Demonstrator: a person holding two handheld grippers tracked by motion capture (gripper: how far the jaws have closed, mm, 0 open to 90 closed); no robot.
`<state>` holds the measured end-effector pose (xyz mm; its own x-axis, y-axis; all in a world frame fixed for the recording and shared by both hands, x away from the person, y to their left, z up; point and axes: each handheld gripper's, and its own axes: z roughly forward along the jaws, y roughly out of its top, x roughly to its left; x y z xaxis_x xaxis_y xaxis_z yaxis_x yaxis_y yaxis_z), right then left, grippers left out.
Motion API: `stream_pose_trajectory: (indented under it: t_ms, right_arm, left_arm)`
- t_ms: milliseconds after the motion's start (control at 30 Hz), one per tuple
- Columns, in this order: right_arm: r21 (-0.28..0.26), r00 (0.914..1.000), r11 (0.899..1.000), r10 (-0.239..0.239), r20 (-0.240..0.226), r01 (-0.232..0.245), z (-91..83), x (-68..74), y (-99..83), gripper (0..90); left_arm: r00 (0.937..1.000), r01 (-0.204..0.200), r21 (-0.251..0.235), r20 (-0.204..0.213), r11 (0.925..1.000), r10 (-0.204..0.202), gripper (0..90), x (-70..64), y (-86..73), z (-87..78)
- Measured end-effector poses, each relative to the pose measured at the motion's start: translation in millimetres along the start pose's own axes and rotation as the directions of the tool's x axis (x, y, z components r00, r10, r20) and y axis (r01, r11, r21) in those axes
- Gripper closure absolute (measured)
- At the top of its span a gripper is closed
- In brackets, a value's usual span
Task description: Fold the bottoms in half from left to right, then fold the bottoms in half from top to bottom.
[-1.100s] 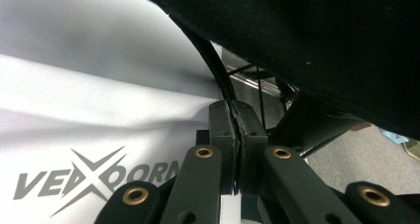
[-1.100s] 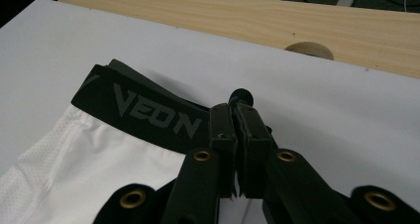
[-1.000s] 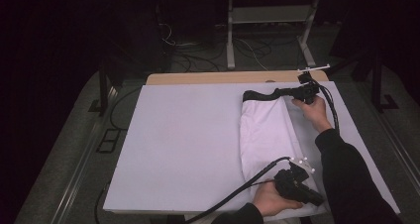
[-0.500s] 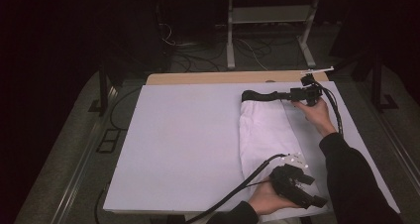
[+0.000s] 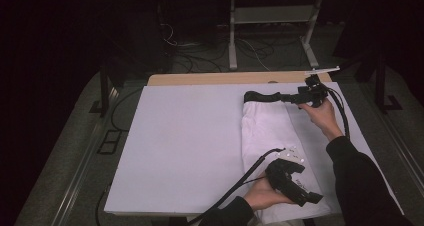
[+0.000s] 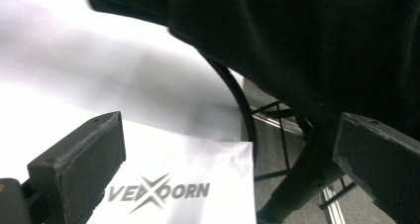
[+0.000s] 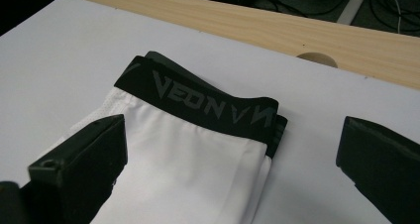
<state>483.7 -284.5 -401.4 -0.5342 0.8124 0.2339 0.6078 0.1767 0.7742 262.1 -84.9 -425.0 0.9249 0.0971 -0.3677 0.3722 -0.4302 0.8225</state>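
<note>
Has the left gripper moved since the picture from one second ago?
Yes. In the high view the left gripper has shifted toward the near edge of the white mat, down along the white garment; its jaws now point right, wide apart.

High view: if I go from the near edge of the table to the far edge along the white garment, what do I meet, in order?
Left gripper → white garment → black waistband → bare wooden table edge.

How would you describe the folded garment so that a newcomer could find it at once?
Start from the white table cover and look to its right half, between the person's two hands. The folded garment lies flat there, running from the near edge toward the far one. Its black waistband with grey lettering at the far end sets it apart from the white around it.
</note>
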Motion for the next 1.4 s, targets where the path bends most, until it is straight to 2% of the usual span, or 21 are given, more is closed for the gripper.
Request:
stream_pose_trajectory:
  t_ms: [133,500,800,967,1200,1400]
  right_arm:
    - [-0.013,1.0,1.0,0.002,-0.007,-0.003,-5.8,2.4,-1.3,0.0]
    - [-0.009,0.9999,1.0,0.001,-0.011,-0.002,-8.4,5.3,-10.0,0.0]
    - [-0.012,0.9996,1.0,0.009,-0.028,-0.01,-10.4,8.4,-16.5,0.0]
    - [-0.009,0.9993,1.0,0.003,-0.037,-0.003,-11.3,11.0,-20.2,0.0]
    - [-0.01,0.9992,1.0,0.001,-0.039,-0.002,-13.6,12.0,-23.6,0.0]
    - [-0.02,0.9991,1.0,0.017,-0.039,-0.018,-16.7,9.6,-26.3,0.0]
  left_arm:
    - [0.9996,-0.009,-0.005,-0.027,0.9999,0.009,0.0,3.6,1.3,-10.9]
    - [0.9959,-0.015,-0.017,-0.089,0.9997,0.013,0.0,16.0,5.6,-37.1]
    - [0.9917,-0.015,-0.008,-0.128,0.9999,0.014,0.0,23.9,5.4,-49.6]
    - [0.9912,-0.01,0.003,-0.132,0.9999,0.011,0.0,31.4,4.6,-55.3]
    - [0.9826,-0.006,0.002,-0.185,1.0,0.006,0.0,42.5,8.3,-67.3]
    - [0.9767,-0.005,-0.024,-0.215,0.9997,0.0,0.0,54.9,16.6,-81.1]
